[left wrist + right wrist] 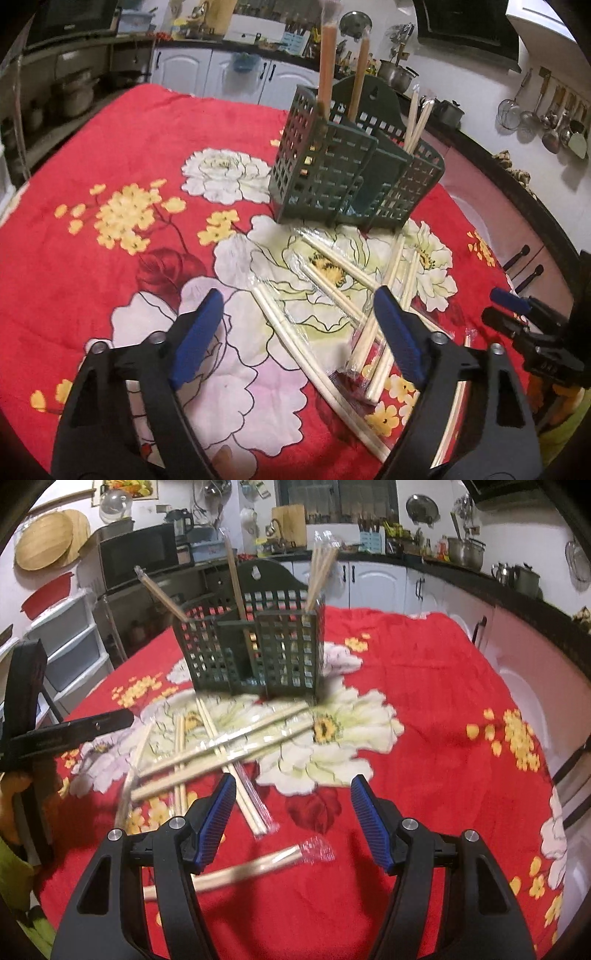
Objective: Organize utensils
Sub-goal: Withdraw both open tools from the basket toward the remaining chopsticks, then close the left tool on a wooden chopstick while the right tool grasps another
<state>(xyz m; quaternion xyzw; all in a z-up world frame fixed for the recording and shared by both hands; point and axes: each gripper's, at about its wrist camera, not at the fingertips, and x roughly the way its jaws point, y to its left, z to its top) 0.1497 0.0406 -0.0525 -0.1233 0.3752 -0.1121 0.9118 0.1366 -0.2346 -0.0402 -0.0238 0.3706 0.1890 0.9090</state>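
Showing the left gripper point(297, 295) hovering with jaws spread wide and holding nothing, low over a crossed heap of wrapped chopstick pairs point(340, 260) on the red floral cloth point(129, 147). Showing the right gripper point(293, 780) likewise gaping and empty, pointing toward the same heap point(221, 746), with one lone pair point(258, 864) lying apart just beneath its left finger. Standing behind the heap, well within view of both cameras: the dark green lattice caddy point(332, 173), already carrying brown sticks point(327, 66) upright in one compartment and pale wrapped sticks point(417, 118) leaning in another.

Judging the handling: probably very light, stiff and slender, so needing little closing force; clear film sleeves likely sliding and crinkling under the pads, so risking a twist or a slip-out. Judging the hold: pinching across both sticks of a pair near mid-length for balance, choosing a pair lying on top of the heap or the lone one, and avoiding the loose film ends. Lowering end-first into the caddy point(288, 653) gently, the holder itself looking light enough to shift or tip.
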